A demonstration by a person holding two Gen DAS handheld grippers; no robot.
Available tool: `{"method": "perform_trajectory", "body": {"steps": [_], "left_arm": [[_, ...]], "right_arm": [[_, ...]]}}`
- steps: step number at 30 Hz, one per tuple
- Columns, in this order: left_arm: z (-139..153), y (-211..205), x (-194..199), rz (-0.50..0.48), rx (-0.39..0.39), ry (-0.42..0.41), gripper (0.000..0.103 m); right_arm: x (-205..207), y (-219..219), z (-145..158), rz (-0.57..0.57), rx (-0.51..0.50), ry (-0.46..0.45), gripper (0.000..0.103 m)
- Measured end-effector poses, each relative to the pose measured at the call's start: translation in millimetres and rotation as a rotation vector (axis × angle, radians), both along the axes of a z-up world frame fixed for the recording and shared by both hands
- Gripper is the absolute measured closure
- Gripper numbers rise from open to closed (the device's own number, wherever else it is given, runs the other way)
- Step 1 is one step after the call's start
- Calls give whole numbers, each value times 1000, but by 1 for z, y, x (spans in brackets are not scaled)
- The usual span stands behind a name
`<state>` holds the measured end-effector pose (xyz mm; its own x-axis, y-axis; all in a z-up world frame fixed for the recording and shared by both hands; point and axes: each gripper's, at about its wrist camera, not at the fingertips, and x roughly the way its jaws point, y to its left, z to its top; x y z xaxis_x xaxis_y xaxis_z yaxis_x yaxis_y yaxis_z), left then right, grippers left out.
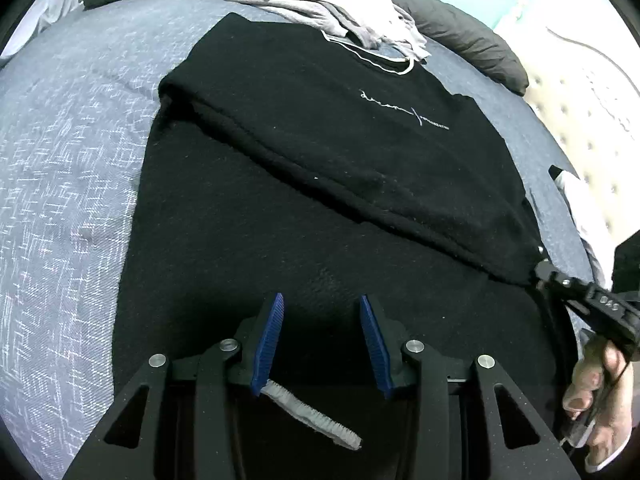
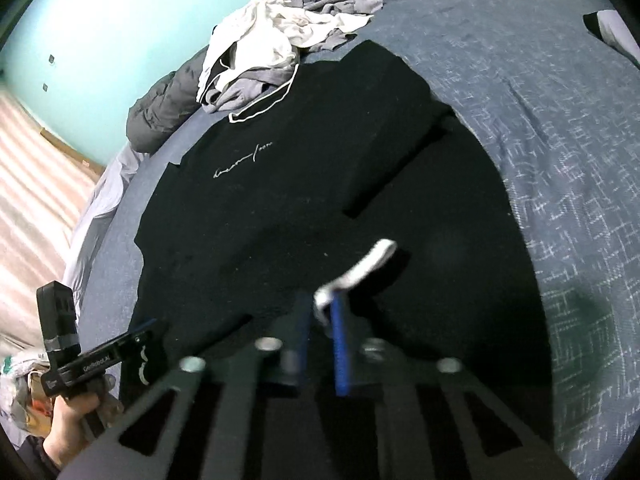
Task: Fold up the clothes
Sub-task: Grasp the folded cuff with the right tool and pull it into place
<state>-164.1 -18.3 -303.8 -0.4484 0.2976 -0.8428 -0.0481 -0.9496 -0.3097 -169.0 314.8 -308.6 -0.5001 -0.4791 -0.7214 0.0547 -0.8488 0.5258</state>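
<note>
A black sweatshirt (image 1: 320, 184) lies spread on a bed with a blue-grey woven cover (image 1: 68, 184). One part of it is folded across the body, and the fold's edge runs as a diagonal ridge from about ten o'clock down to four o'clock in the left wrist view. A thin white script line (image 1: 404, 114) crosses the chest, and a white-piped neckline (image 1: 384, 60) sits toward twelve o'clock.

The left gripper (image 1: 322, 340) hangs over the near hem, its blue-padded jaws standing partly apart with only dark fabric seen between them; whether the pads press on that cloth cannot be told. A grey ribbed strip (image 1: 312, 414) lies just below the left pad.

The right gripper (image 2: 322, 320) is blurred in its own view, its jaws drawn nearly together on a white ribbed strip (image 2: 368, 264) that sticks out from between the pads toward one o'clock. In the left wrist view that gripper comes in from four o'clock, its tip at the corner of the folded layer, with a hand (image 1: 600, 392) on its handle.

A heap of white and grey clothes (image 2: 272, 48) lies at the neckline's far side, at twelve o'clock, touching the collar. Behind it runs a dark grey quilt (image 2: 168, 100) along the bed's edge. A pale turquoise wall (image 2: 112, 40) stands at ten o'clock in the right wrist view.
</note>
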Motion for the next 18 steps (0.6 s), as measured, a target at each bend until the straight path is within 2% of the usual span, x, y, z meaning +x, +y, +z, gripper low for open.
{"method": "perform_trajectory", "body": {"steps": [6,11,14,18], "left_arm": [[-1,-5,0,16,28,-13,59],[8,-23,5,58,28,-2,59],[15,-41,4,101,20,7,59],[25,-64,-9,137,-48,32,59]], "right_arm": [[17,8,37,2,-71,56,101],[42,11,66,14,-52,96,101],[53,12,57,-4,-28,80,101],[58,11,36,-19,-37,38,101]]}}
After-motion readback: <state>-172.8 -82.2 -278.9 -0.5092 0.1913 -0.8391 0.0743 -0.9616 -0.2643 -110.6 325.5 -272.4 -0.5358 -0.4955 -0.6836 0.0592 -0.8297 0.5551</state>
